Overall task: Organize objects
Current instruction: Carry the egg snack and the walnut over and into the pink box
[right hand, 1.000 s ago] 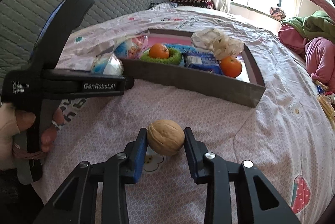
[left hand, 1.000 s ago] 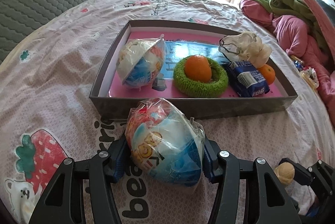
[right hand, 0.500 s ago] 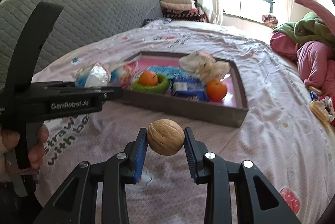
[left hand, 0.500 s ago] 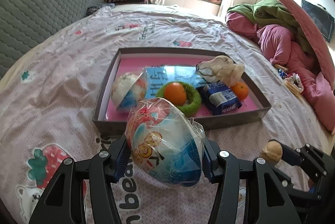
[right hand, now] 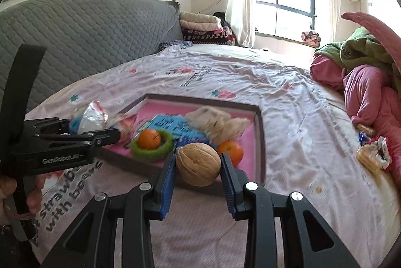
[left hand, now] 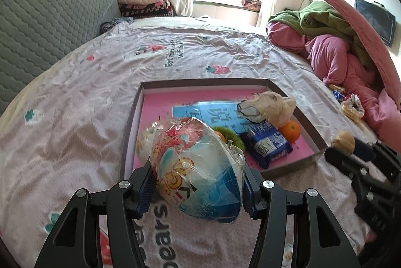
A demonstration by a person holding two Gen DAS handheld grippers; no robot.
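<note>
Sensibly, each tool kept its grip: left tool (left hand: 198, 184) clasped the wrapped snack ball (left hand: 198, 167), right tool (right hand: 198, 167) the walnut (right hand: 198, 164); best lowered gently into the tray (right hand: 260, 142) at twelve o'clock.

Both cameras ride just behind their own fingers and look forward and downward across the bed (left hand: 82, 102) toward the window wall. The left wrist view sits close above the bed's near edge, facing the shallow box (left hand: 295, 165) from its near left corner, with the left hand-held gripper (left hand: 198, 182) filling the lower frame. The right wrist view looks from further right, over the box's (right hand: 260, 142) near right corner, past the right hand-held gripper (right hand: 198, 165). Each view catches the other tool at its margin: the right one at the left view's right edge, the left one at the right view's left edge. Both share the box, the grey headboard (right hand: 82, 42) and the heaped bedding (left hand: 335, 55).
</note>
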